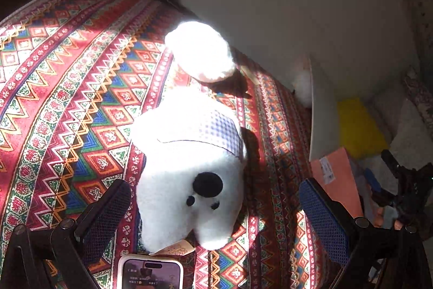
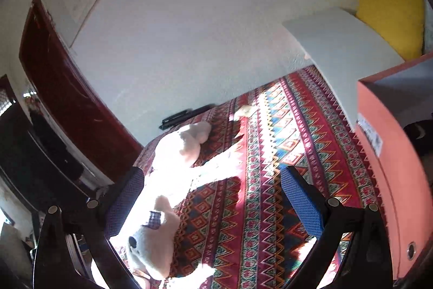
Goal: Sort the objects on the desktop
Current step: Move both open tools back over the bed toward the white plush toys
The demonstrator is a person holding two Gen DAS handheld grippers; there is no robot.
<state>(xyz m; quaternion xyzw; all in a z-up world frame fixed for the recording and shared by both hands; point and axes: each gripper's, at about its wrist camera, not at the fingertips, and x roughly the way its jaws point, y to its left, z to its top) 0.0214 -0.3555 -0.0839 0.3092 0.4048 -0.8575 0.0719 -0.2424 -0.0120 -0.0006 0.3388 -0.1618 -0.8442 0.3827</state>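
1. While both grippers hang over the patterned tablecloth [image 1: 67, 88], nothing is held yet; task's thing = white plush dog [image 1: 189, 167], lying on the cloth, head toward the left wrist cam.
2. Left gripper [image 1: 216, 210]: jaws spread wide, straddling the dog's head w/ visible gaps both sides, no contact. Right gripper [image 2: 213, 197]: also spread wide, empty; dog [image 2: 167, 180] sits at its left finger, mostly outside the gap.
3. Phone [image 1: 150, 274] lies at bottom edge of left view, just below the dog's muzzle; paper tag [image 1: 173, 249] from the dog lies between them, overlapping the phone's top edge.
4. Orange box [image 2: 379, 153] w/ open flap at the right end of the table, well apart from the dog; probable sorting bin (judgement).
5. Risks, judged:
 - Closing on soft head → plush compresses, grip may slide off as body weight hangs.
 - Low approach could pinch the cloth along w/ the toy, dragging phone.
 - Tag may snag or nudge the phone on lift.
 - Hard sunlight blows out the dog's upper body; edges there hard to read, so jaw placement may be off.
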